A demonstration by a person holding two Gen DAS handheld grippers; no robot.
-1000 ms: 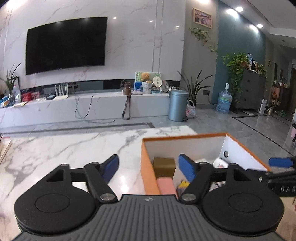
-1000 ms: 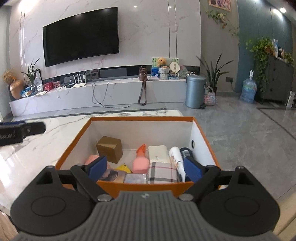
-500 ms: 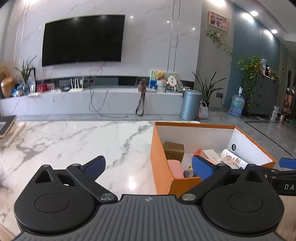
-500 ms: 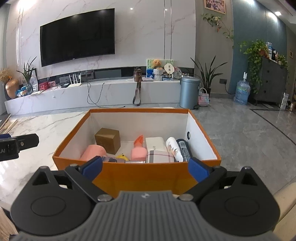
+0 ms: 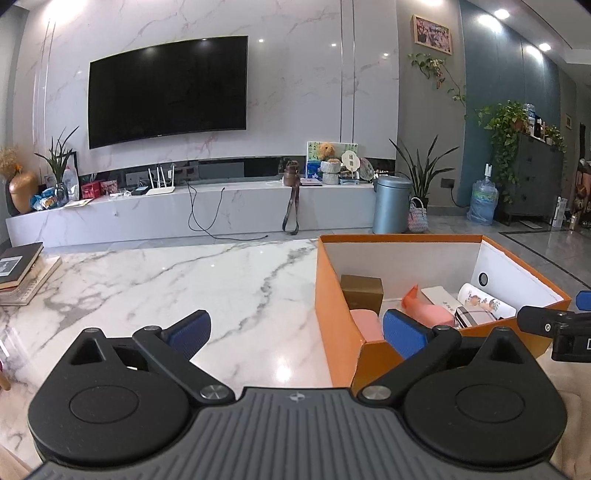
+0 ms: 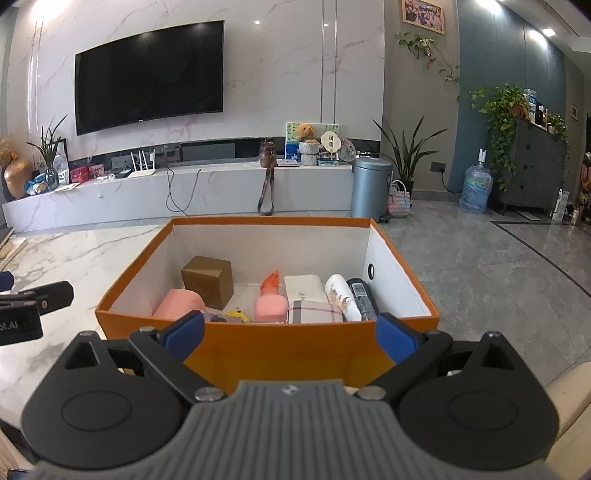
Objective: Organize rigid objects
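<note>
Nearest, right gripper (image 6: 290, 336) spread wide and empty before the orange box (image 6: 273, 354); left gripper (image 5: 295, 332) likewise agape, over the marble table (image 5: 184, 280) left of the box. Farther in: pink bottle (image 6: 270, 304), brown cube (image 6: 208, 275).

Orange box (image 6: 266, 354), veined white marble table (image 5: 184, 280)

bright; ceiling spotlights (image 5: 501, 13); tabletop (image 5: 221, 280) glare; fisheye-warped edges; sharp
</note>
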